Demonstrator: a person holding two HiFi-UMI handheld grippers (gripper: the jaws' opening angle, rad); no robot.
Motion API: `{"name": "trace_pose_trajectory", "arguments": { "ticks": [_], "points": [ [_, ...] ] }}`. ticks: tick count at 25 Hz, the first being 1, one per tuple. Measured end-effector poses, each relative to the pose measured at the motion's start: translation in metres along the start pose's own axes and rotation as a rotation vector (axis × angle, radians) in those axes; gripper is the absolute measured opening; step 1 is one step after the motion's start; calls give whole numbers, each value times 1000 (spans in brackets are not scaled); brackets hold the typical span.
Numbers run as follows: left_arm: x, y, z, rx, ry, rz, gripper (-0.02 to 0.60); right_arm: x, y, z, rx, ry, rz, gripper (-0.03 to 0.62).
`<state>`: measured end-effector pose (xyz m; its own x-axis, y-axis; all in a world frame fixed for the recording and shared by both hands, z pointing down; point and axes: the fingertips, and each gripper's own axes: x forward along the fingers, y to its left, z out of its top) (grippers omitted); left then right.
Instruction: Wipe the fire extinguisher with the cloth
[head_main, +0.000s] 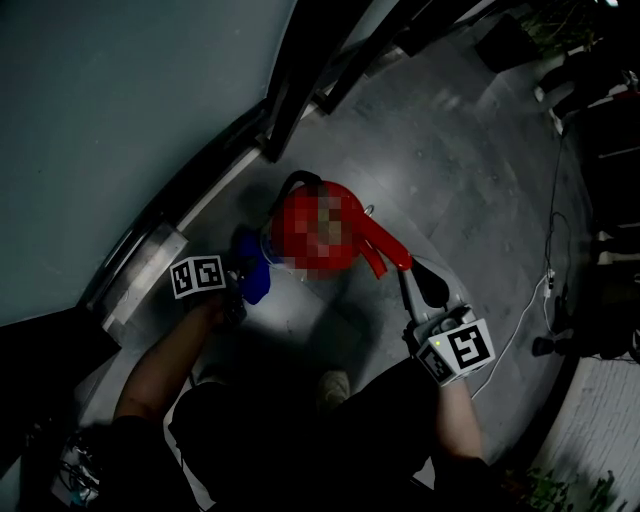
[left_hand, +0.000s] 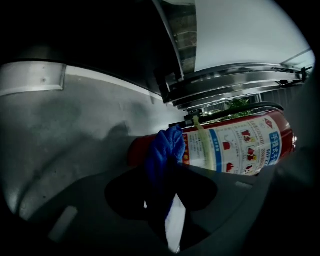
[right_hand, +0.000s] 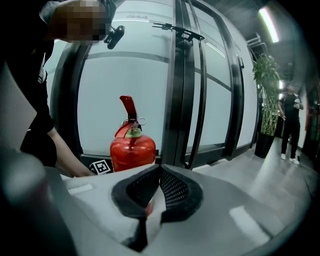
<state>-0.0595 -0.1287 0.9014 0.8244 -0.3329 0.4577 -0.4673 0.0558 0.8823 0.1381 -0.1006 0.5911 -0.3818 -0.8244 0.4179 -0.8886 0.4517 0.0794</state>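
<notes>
A red fire extinguisher (head_main: 330, 235) stands on the grey floor by the glass wall, seen from above in the head view. My left gripper (head_main: 240, 285) is shut on a blue cloth (head_main: 255, 270), which is pressed against the cylinder's left side. In the left gripper view the blue cloth (left_hand: 165, 150) bunches out of the left gripper (left_hand: 167, 167) onto the extinguisher (left_hand: 240, 145) next to its printed label. My right gripper (head_main: 412, 275) hangs just right of the red handle, shut and empty. In the right gripper view the extinguisher (right_hand: 132, 150) rises beyond the right gripper (right_hand: 160, 169).
Dark door frames (right_hand: 182, 85) and a metal threshold (head_main: 150, 265) run behind the extinguisher. A white cable (head_main: 520, 320) trails over the floor at right. A potted plant (right_hand: 267, 80) and a standing person (right_hand: 290, 120) are far off at right. A shoe (head_main: 333, 385) is close below the extinguisher.
</notes>
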Motion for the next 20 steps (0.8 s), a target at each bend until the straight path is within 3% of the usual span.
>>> {"name": "trace_pose_trajectory", "arguments": {
  "ticks": [8,12,16,20],
  "points": [
    [2,22,8,-50,-12,68,141,0,3,-3,-13,7,11,5],
    [-30,-8,13,1,-35,3,141,11,-1,0,23,-30,15,5],
    [-74,-78,11,183,-13,-94,141,21,-26,-11,32,13,-60,5],
    [-116,-162,17,520,15,-189,141,33,-56,-7,183,-2,-164,5]
  ]
}}
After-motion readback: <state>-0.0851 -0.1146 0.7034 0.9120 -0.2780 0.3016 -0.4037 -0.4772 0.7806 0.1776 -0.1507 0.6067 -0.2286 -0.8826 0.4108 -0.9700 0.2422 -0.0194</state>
